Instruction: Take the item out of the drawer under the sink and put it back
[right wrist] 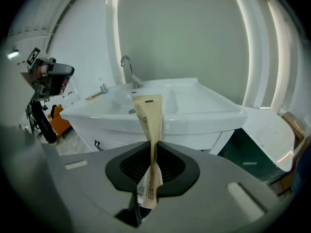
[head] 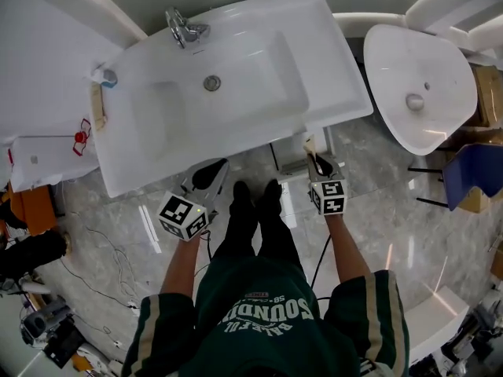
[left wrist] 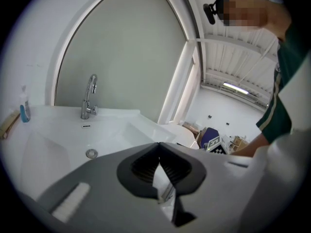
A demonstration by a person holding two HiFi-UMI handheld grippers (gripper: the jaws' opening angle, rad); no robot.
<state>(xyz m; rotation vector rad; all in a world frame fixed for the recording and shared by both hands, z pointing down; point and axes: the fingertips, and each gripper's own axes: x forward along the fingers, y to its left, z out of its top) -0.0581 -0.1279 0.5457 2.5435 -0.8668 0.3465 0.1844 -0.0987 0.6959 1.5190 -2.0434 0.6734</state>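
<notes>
A beige sachet (right wrist: 148,114) with a dark mark at its top stands upright between the jaws of my right gripper (right wrist: 153,142), which is shut on it. In the head view that gripper (head: 314,157) hangs just below the front edge of the white sink (head: 259,100), the sachet (head: 309,144) sticking up from it. The white cabinet front (right wrist: 121,136) under the sink shows a black handle (right wrist: 97,144); from the head view the drawer is hidden beneath the sink top. My left gripper (head: 216,170) is near the sink's front edge, jaws (left wrist: 159,145) together and empty.
A chrome faucet (head: 185,28) stands at the sink's back. A brush and small bottle (head: 100,93) lie on its left rim. A white oval fixture (head: 420,85) is to the right, with a blue chair (head: 479,175) beyond. Cables (head: 110,258) trail on the marble floor.
</notes>
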